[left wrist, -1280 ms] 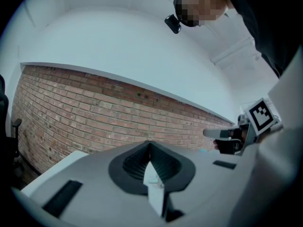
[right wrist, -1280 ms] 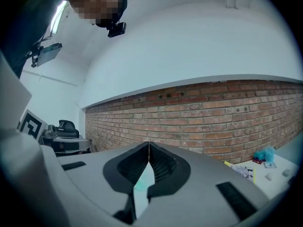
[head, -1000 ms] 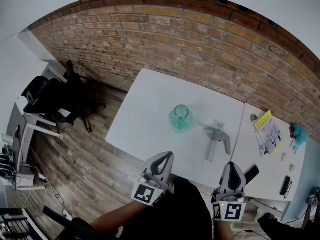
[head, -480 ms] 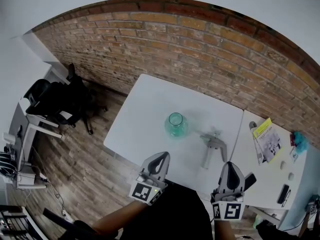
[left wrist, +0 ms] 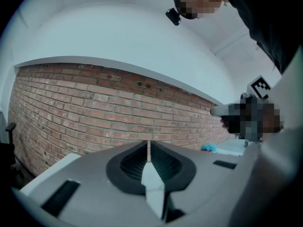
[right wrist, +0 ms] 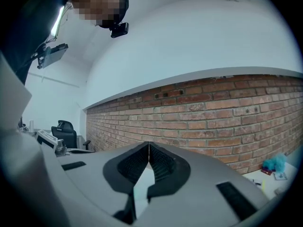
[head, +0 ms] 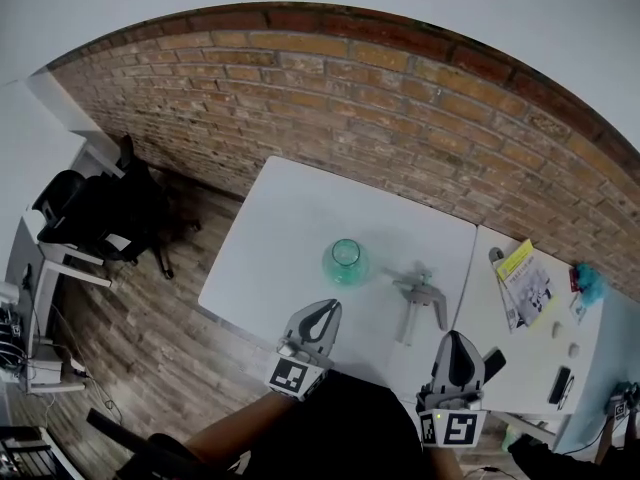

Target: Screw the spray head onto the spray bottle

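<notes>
Brick wall across the back, wooden floor below, and a white table pushed up against the bricks. Out in the middle of that table stands the spray bottle, teal and see-through, upright, its open neck facing up at the head camera. To its right, apart from it and not touching, the grey spray head lies on its side on the tabletop, its tube running back toward the near edge.

Down at the near edge, both tools are in. The left gripper hangs at the table's edge, nearer than the bottle, pointing at the wall, and its own view shows the jaws pressed tight together with nothing between them. The right gripper sits nearer than the spray head, close to where a second white table butts on, and its jaws are closed and empty too.

On that second table, a yellow booklet and a small blue thing by the wall. Far left, a black office chair on the wooden floor
</notes>
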A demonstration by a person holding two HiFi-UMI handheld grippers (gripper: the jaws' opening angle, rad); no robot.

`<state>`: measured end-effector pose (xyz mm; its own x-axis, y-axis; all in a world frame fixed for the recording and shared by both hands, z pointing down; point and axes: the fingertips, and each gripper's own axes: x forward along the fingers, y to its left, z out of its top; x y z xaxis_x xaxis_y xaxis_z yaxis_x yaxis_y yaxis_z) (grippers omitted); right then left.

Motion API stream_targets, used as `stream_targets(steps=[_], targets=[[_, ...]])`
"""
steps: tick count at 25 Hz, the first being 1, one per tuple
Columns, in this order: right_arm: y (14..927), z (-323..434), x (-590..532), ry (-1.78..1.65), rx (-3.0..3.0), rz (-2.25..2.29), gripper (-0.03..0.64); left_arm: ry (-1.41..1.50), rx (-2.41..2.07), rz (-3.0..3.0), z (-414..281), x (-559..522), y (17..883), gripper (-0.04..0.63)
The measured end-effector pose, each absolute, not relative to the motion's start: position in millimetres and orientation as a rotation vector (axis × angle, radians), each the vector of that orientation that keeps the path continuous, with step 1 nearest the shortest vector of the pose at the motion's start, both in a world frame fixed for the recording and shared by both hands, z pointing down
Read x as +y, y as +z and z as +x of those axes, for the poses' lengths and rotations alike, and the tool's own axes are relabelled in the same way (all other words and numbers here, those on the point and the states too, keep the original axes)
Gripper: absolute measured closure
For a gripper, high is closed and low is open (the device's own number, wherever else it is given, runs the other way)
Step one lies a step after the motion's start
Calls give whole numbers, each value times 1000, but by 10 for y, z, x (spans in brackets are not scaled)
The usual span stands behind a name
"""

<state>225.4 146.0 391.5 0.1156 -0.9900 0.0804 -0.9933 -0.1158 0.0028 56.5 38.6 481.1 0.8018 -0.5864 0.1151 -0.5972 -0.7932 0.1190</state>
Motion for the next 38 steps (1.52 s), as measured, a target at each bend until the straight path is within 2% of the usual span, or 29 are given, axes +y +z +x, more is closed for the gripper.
stream_targets(steps=[5, 7, 8, 10, 30, 38], targets=[[3824, 2327, 1351, 50, -2018, 2326, 609, 160, -897, 2862, 617, 207, 5103, 477], [3835, 2348, 1328, 50, -2006, 2333, 609, 170, -867, 2851, 658, 131, 5187, 376], [3849, 2358, 1316, 53, -2000, 2337, 609, 178, -860, 2849, 680, 94, 5220, 348], [3881, 2372, 1286, 61, -1991, 2340, 609, 200, -840, 2853, 724, 39, 5310, 316], [3930, 2361, 803, 45, -1968, 2251, 609, 280, -718, 2942, 989, -528, 5872, 224], [4037, 2412, 699, 103, -1948, 2252, 609, 290, -688, 2876, 1122, -630, 5920, 215]])
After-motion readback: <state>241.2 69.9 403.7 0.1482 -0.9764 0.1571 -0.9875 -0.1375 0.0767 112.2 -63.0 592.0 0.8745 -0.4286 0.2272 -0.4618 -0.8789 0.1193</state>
